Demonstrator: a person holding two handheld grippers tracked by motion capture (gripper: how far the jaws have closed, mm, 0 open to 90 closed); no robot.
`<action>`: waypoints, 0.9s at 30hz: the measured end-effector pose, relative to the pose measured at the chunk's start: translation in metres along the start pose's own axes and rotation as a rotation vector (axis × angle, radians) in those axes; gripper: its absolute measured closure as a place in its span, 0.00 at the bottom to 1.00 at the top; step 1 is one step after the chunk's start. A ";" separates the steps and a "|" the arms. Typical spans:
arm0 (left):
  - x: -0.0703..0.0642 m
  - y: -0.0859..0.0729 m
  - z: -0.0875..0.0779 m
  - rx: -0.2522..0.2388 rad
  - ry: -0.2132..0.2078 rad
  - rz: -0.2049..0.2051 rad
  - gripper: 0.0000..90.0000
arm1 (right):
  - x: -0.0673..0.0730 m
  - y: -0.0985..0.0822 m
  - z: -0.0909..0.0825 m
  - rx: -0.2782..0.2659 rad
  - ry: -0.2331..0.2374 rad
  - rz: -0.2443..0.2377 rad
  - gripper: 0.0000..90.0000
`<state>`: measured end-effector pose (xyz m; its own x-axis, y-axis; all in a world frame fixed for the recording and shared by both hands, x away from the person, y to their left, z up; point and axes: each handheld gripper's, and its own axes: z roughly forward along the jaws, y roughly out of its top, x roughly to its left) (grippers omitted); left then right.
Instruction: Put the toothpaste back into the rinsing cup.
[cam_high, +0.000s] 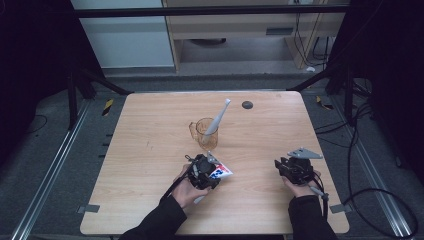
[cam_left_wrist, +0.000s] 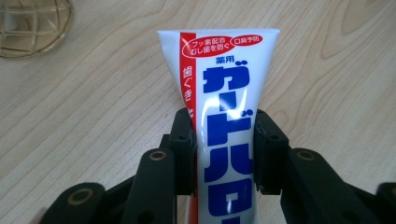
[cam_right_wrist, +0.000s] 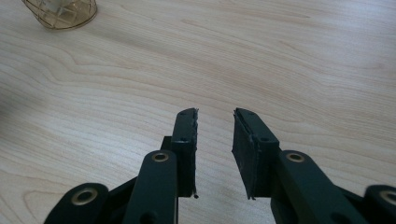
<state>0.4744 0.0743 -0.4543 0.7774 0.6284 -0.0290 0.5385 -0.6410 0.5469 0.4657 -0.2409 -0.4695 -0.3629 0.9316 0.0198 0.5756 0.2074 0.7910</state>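
Note:
A white toothpaste tube (cam_left_wrist: 224, 74) with blue and red print lies on the wooden table (cam_high: 145, 165), its flat end pointing away from my left gripper (cam_left_wrist: 224, 126). That gripper's two black jaws press on the tube's sides. In the high view the tube (cam_high: 222, 171) sticks out to the right of the left gripper (cam_high: 212, 169), just in front of an amber see-through cup (cam_high: 201, 132). A grey-white toothbrush (cam_high: 219, 116) leans in the cup. My right gripper (cam_right_wrist: 215, 121) rests low over bare wood, open with nothing between its jaws; it is at the table's front right (cam_high: 282, 165).
A small dark round spot (cam_high: 247, 105) marks the table's far side. The cup's base appears at the top left of the left gripper view (cam_left_wrist: 32, 23) and the right gripper view (cam_right_wrist: 60, 11). Cables and dark stands surround the table.

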 end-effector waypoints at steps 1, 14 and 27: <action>0.000 -0.001 -0.003 -0.009 0.000 -0.001 0.74 | 0.000 0.000 0.000 0.000 -0.001 0.001 0.78; 0.022 -0.011 -0.062 -0.190 0.051 -0.064 0.77 | 0.000 0.000 -0.001 0.002 0.002 0.009 0.79; 0.052 -0.011 -0.088 -0.308 0.136 -0.162 0.77 | 0.000 -0.001 -0.001 -0.010 -0.006 0.005 0.80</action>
<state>0.4810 0.1527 -0.3884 0.6283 0.7772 -0.0356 0.5119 -0.3785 0.7712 0.4645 -0.2416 -0.4697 -0.3558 0.9343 0.0202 0.5698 0.1997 0.7971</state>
